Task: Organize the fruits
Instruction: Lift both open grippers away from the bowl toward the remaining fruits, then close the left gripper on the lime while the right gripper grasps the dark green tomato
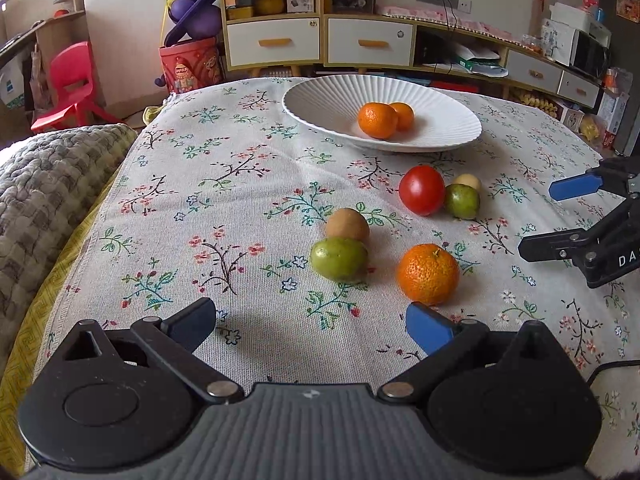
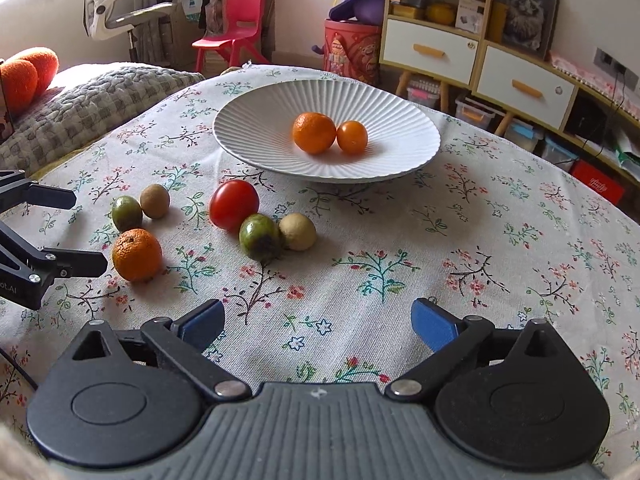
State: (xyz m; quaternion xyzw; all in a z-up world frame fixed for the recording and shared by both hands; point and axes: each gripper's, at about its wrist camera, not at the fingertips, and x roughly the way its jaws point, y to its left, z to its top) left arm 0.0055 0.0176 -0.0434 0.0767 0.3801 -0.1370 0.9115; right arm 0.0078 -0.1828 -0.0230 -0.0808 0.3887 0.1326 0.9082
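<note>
A white ribbed plate (image 1: pixel 320 100) (image 2: pixel 256 116) holds two oranges (image 1: pixel 377 120) (image 2: pixel 314 133). On the floral cloth lie a loose orange (image 1: pixel 428 274) (image 2: pixel 137 255), a red tomato (image 1: pixel 421 190) (image 2: pixel 233 205), two green fruits (image 1: pixel 339 259) (image 1: pixel 462 201), a brown fruit (image 1: pixel 347 225) (image 2: pixel 155 201) and a pale yellow fruit (image 1: pixel 468 181) (image 2: pixel 297 231). My left gripper (image 1: pixel 311 320) is open and empty, just short of the loose orange and the nearer green fruit. My right gripper (image 2: pixel 318 318) is open and empty, nearer than the fruit; it also shows at the right in the left wrist view (image 1: pixel 538 218).
The table wears a floral cloth (image 1: pixel 240 216) (image 2: pixel 460 240). A grey quilted cushion (image 1: pixel 44 184) (image 2: pixel 88 100) lies off its left edge. Shelves and drawers (image 1: pixel 320 36) (image 2: pixel 480 52), a red chair (image 1: pixel 70 84) and a red bin (image 1: pixel 191 66) stand behind.
</note>
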